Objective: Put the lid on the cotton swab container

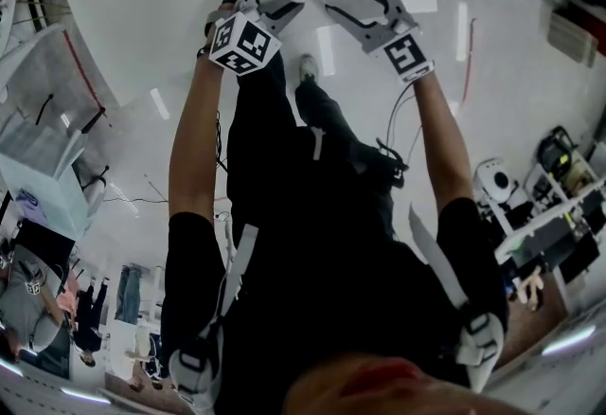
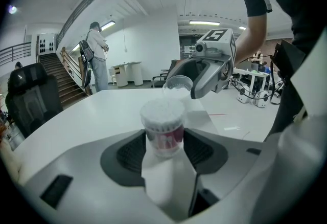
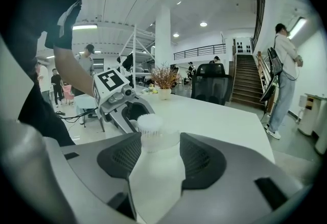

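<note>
Left gripper [image 2: 163, 139] fingers pinch the open cotton swab container [image 2: 163, 126] upright over the table [image 2: 76, 115], likely steadying it while the right gripper [image 3: 156, 147], fingers clamping the clear lid [image 2: 179, 85], hovers just beside.

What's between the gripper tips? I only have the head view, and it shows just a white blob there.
Observer: The left gripper is clamped on the container. Its top is open, with the swabs showing.
Operator: And the right?
Observer: The right gripper pinches the clear lid.
Operator: Lid on yet?
Observer: No. In the left gripper view it hangs just beyond the container's open top, not seated on it.
</note>
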A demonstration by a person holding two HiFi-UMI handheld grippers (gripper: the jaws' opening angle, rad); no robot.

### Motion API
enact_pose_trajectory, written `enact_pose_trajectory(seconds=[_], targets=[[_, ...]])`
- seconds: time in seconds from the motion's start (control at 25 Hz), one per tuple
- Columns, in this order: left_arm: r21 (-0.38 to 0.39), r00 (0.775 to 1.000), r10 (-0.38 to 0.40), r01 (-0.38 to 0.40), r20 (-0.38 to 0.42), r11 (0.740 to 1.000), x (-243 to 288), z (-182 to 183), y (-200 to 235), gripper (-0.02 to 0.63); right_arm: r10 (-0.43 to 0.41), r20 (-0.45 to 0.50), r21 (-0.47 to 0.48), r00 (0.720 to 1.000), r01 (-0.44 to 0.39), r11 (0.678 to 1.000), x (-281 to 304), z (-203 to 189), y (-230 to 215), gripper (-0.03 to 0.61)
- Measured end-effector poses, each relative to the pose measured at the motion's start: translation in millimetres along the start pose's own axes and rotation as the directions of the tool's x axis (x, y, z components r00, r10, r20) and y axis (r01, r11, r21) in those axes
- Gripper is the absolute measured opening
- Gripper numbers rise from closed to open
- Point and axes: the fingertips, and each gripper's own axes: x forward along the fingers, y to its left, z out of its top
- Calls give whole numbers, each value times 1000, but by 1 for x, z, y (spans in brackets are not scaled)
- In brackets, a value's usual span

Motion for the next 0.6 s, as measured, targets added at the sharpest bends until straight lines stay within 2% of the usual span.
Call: enact_pose_trajectory(seconds=[0.6], targets=[[-11,1000,-14,15,20,1000,0,-1,1,229,71,-30,-116,997,-74,990,8,26,2,235]])
